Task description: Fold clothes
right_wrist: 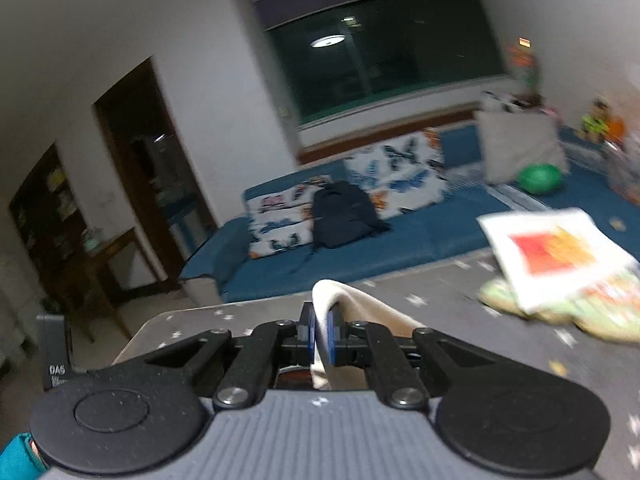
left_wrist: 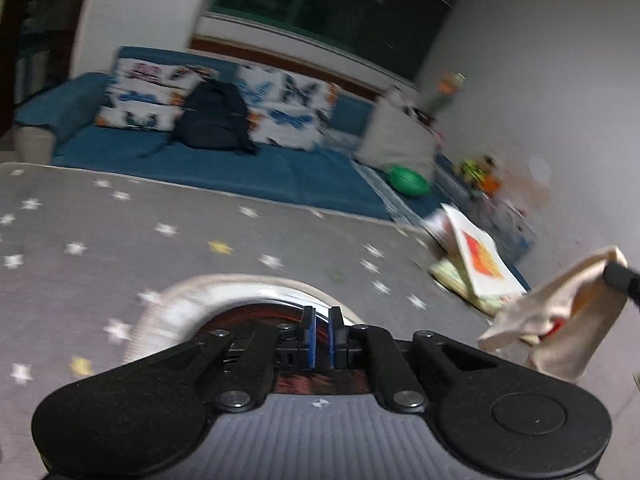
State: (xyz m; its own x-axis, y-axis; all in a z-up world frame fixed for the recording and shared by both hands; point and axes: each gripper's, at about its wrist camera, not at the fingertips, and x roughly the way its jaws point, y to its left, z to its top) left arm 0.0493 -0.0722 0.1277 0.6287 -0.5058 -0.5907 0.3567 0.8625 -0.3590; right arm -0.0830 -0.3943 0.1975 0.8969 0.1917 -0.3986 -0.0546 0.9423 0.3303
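A cream garment hangs in the air. In the right wrist view my right gripper [right_wrist: 322,330] is shut on a fold of the cream garment [right_wrist: 360,308], which drapes over and behind its jaws. In the left wrist view my left gripper [left_wrist: 322,334] has its blue pads nearly together with a white and dark-red part of cloth [left_wrist: 224,300] at them; the grip itself is blurred. The cream garment [left_wrist: 560,316] also hangs at the right, pinched by the right gripper's tip [left_wrist: 620,276].
A grey star-patterned surface [left_wrist: 200,232] lies below. A stack of folded clothes with a white orange-print piece on top [right_wrist: 556,256] sits at its right. Behind is a blue sofa [left_wrist: 224,164] with butterfly cushions, a dark backpack [left_wrist: 214,120] and a green ball [left_wrist: 408,182].
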